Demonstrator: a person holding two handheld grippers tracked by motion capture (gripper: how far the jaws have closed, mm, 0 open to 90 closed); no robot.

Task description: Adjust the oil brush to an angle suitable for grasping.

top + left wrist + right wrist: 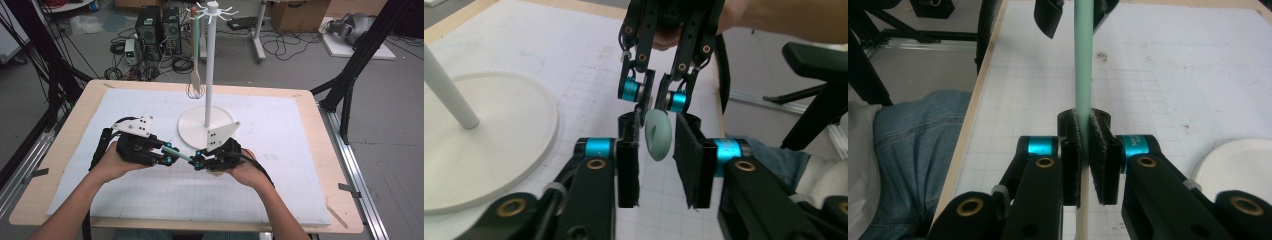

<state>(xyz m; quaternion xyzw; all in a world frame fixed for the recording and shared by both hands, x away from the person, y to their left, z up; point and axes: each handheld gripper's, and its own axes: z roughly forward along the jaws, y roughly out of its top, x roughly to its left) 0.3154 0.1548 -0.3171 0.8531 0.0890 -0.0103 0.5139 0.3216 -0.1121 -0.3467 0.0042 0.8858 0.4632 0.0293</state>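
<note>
Near the front middle of the bench (pixel 60 150), just before the round white base of the rack (pixel 206 131), a utensil with a mint-green handle (pixel 181 154) was held level between the two tongs. The right tongs (pixel 1084 157) were closed on it: in the right gripper view the pads were pressed against the shaft from both sides, where the green part met a paler length running back between the jaws. The left tongs (pixel 656 165) stood partly apart. In the left gripper view the rounded green end of the handle (pixel 658 135) lay between the black pads (pixel 626 172), with a gap on either side, so it was not gripped there. What kind of head the utensil carried could not be told, since that end was hidden by the right tongs and hand.

The step in hand was judged to be a handover or regrasp: the utensil was carried by the right tongs while the left ones were placed about its free end. On the rack, beyond the base, a wooden spoon (pixel 196 75) and a small whisk (pixel 196 91) were already hung from the hooks at the top of the pole (pixel 210 60), so the green utensil was probably meant for a free hook.

For the next move, the left tongs would need to be closed squarely on the handle end before the right grip was loosened. Care would be called for, as the rounded tip offered little purchase and could slip or swing. Then the utensil would have to be raised well above the bench, toward the far hooks.
</note>
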